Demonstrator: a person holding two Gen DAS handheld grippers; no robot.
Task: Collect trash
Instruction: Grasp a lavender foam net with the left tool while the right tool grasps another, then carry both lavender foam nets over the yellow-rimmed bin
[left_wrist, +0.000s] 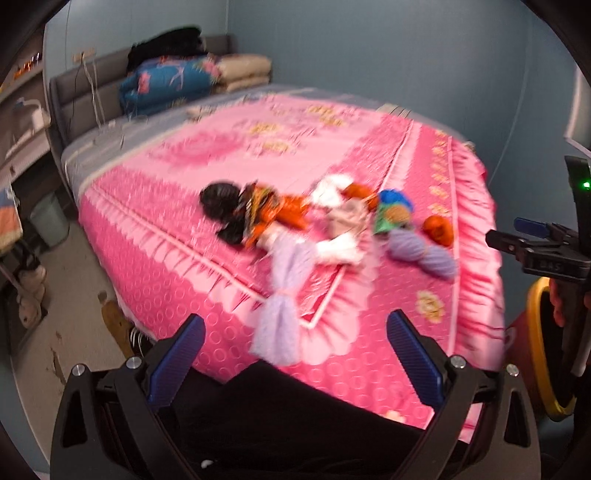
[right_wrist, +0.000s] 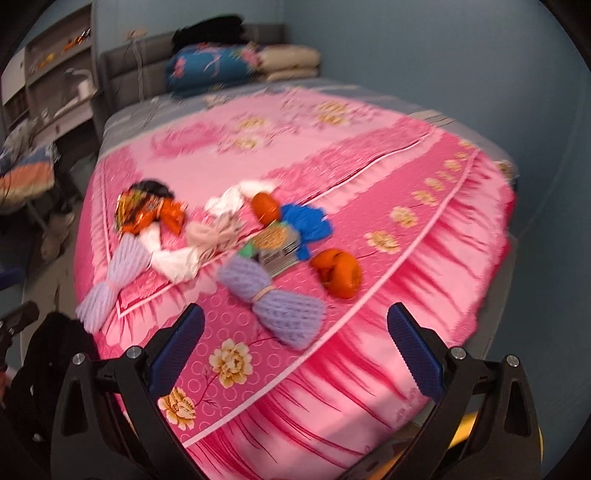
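Trash lies scattered near the foot of a pink bed (left_wrist: 229, 155). A purple foam net (left_wrist: 282, 295) hangs over the corner; a second purple net (right_wrist: 273, 299) lies nearer the right gripper. Between them are white tissue (right_wrist: 173, 262), an orange snack wrapper (right_wrist: 147, 214), a black bag (left_wrist: 219, 201), a blue wrapper (right_wrist: 310, 221), a small printed packet (right_wrist: 275, 245) and orange peel (right_wrist: 338, 273). My left gripper (left_wrist: 295, 354) is open, short of the first net. My right gripper (right_wrist: 295, 347) is open just in front of the second net. Neither holds anything.
Folded quilts (left_wrist: 173, 81) and pillows (left_wrist: 243, 70) are stacked against the grey headboard. A shelf unit (right_wrist: 55, 74) and a grey bin (left_wrist: 50, 219) stand left of the bed. A yellow-rimmed container (left_wrist: 539, 347) sits low at the right, by the other gripper (left_wrist: 546, 251). A blue-grey wall runs behind.
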